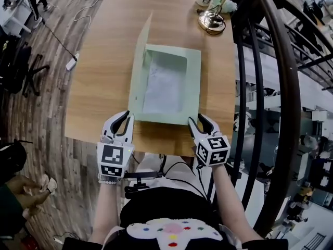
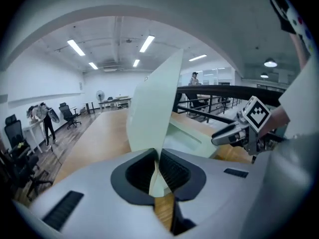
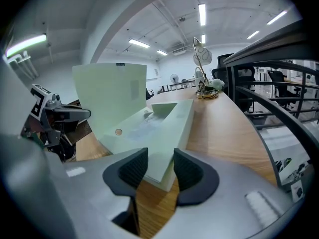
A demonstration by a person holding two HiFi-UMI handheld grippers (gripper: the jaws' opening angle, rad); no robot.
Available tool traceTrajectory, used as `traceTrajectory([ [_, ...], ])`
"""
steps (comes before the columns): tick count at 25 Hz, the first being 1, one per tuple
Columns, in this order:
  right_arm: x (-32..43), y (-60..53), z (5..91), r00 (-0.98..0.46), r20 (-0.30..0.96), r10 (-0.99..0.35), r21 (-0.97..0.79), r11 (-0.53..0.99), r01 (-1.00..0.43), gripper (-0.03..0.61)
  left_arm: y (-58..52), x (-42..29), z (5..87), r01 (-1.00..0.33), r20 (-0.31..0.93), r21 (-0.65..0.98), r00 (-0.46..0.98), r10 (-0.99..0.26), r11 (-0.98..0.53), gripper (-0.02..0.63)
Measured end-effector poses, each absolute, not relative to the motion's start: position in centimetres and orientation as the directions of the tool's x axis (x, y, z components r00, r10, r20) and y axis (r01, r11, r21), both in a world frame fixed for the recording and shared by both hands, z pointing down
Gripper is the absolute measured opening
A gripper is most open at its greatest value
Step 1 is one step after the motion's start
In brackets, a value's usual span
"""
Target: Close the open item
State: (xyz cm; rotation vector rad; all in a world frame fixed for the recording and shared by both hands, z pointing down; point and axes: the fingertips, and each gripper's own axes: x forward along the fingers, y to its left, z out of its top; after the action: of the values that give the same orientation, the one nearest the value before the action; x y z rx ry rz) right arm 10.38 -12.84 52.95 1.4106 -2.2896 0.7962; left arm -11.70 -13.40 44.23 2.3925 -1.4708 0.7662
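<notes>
Left gripper (image 1: 125,120) pinches the upright lid (image 1: 139,66) by its near corner, 7 o'clock of the box (image 1: 193,82). Right gripper (image 1: 197,121) gapes at the 5 o'clock corner, not pressing. Box sits mid-table (image 1: 104,82). Thin lid may slip the pinch and flop back, or the unpinned box may skid.

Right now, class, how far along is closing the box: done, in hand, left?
Done: the left gripper grips the lid by its edge. In hand: the lid stands upright beside the box. Left: lowering it onto the box, whose inside shows; the right gripper, jaws apart, sits at its near corner.
</notes>
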Motion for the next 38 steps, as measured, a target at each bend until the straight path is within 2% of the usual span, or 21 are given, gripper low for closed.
traceTrajectory([
  [10,10.7,-12.8,52.8,-0.46,0.53,-0.712,-0.292,0.356,-0.888,0.158,-12.7,-6.5,45.9,-0.731,0.663,-0.232,0.364,-0.654,-0.642,0.032],
  [17,10.7,-12.8,52.8,-0.466,0.52,-0.715,-0.3,0.358,-0.884,0.158,-12.2,-3.9,47.5,-0.593,0.753,-0.327,0.306,-0.582,-0.736,0.04],
  [29,11.3,-12.8,52.6,-0.497,0.511,-0.701,-0.313,0.386,-0.868,0.158,-11.6,-1.7,50.4,-0.388,0.835,-0.43,0.172,-0.522,-0.816,0.049],
  [34,13.5,-13.5,51.5,-0.446,0.515,-0.732,-0.253,0.367,-0.895,0.156,-11.1,-1.2,51.3,-0.322,0.853,-0.444,0.132,-0.505,-0.836,0.054],
  [35,14.2,-13.8,51.1,-0.426,0.509,-0.748,-0.243,0.35,-0.905,0.148,-11.1,-1.2,51.5,-0.311,0.856,-0.446,0.124,-0.501,-0.839,0.055],
  [38,16.2,-15.5,49.9,-0.374,0.49,-0.787,-0.203,0.315,-0.927,0.07,-11.0,-1.0,51.9,-0.28,0.866,-0.447,0.104,-0.49,-0.85,0.057],
])
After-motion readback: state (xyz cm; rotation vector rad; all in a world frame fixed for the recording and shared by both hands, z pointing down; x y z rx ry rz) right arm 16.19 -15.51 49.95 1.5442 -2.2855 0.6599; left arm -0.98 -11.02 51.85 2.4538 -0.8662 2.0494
